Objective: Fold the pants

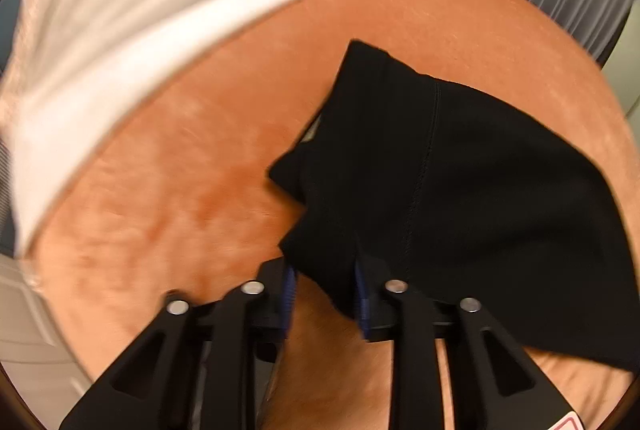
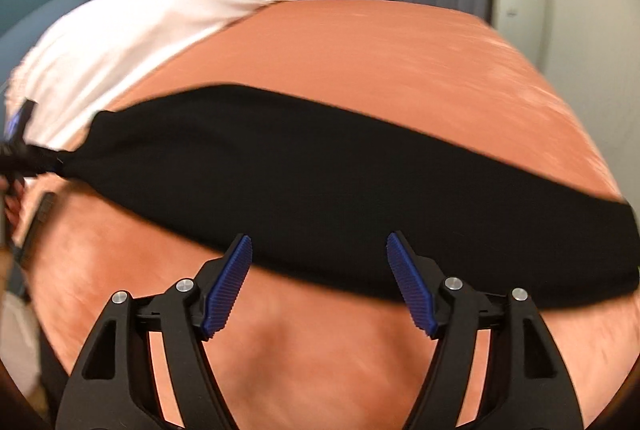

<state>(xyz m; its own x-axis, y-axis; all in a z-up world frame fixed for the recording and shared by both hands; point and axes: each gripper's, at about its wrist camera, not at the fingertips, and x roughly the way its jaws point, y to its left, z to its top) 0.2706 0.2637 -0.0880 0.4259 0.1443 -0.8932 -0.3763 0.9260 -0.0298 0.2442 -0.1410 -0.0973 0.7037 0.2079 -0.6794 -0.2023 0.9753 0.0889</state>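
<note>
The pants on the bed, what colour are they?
Plain black pants, clearest in the right wrist view.

Hidden and blurred parts

The pants run off the left wrist view's right edge and cover the left claw's tips; the pillow is smeared with motion blur.

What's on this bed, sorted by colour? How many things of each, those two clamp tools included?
Black: 1, the black fabric pants
Orange: 1, the orange fuzzy blanket covering the bed
White: 1, the white pillow at the bed's end
Black with blue pads: 2, the left gripper shut on the pants, the right gripper open
Total: 5
</note>
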